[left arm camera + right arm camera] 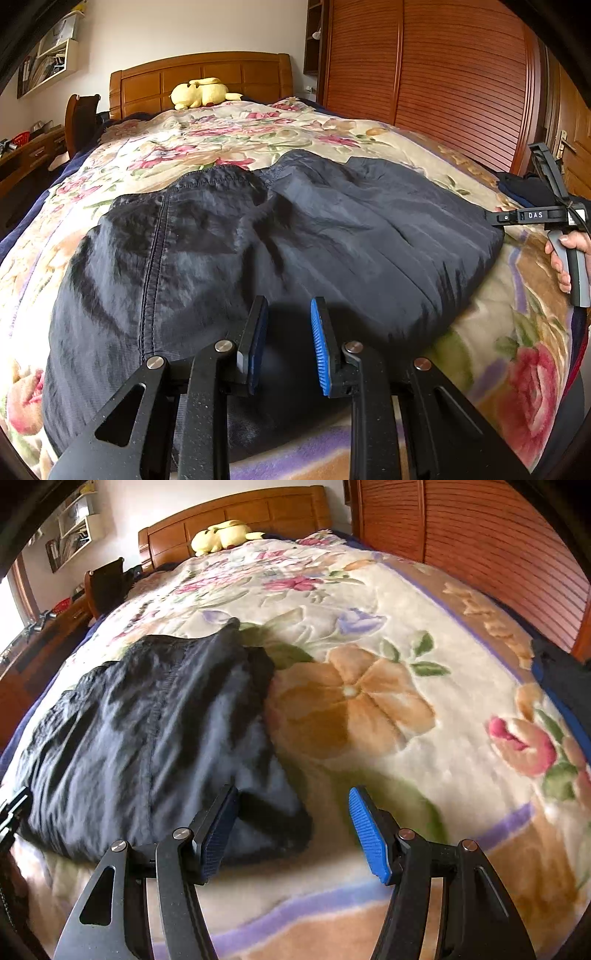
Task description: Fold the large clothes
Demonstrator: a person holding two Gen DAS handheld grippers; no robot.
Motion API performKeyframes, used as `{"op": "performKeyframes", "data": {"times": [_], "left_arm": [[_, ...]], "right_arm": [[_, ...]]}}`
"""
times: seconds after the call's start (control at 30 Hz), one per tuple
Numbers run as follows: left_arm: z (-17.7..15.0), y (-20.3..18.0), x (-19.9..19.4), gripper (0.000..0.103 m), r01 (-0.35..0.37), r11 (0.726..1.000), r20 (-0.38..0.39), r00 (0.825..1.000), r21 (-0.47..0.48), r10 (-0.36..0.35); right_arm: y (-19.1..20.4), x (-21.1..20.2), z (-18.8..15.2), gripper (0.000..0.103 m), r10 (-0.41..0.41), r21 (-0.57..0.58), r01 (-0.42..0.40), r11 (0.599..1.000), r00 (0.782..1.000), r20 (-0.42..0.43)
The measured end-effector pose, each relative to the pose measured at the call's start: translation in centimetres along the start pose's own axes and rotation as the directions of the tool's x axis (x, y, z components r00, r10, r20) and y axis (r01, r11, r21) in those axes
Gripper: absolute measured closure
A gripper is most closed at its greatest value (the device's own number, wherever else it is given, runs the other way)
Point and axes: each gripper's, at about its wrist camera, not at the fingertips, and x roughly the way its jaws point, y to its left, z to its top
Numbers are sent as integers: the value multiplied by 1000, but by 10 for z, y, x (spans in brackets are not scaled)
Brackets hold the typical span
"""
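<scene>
Slick dark garment (pixel 258 236) on blanket (pixel 369 701), under parted left gripper (pixel 289 332), just left of wide-open right gripper (pixel 293 830): likely to slide loose under a shallow pinch.

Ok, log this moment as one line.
left gripper: open, over dark garment | right gripper: open, at its edge | floral blanket

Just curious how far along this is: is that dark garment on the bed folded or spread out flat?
Folded: the dark garment lies as a compact, doubled-over bundle with layered edges on the floral blanket.
</scene>
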Motion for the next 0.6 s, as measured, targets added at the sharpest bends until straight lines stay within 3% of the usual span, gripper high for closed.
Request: {"op": "performKeyframes", "data": {"times": [0.2, 0.33, 0.6], "left_arm": [[0, 0, 0, 78, 2, 1000, 0, 1000, -1, -2], [0, 0, 0, 78, 1, 1000, 0, 1000, 0, -1], [0, 0, 0, 78, 1, 1000, -1, 1000, 0, -1]], "right_arm": [[4, 32, -2, 37, -20, 26, 23, 999, 995, -94], [1, 37, -5, 30, -30, 45, 33, 998, 996, -83], [-1, 37, -9, 30, 1, 67, 6, 998, 995, -104]]}}
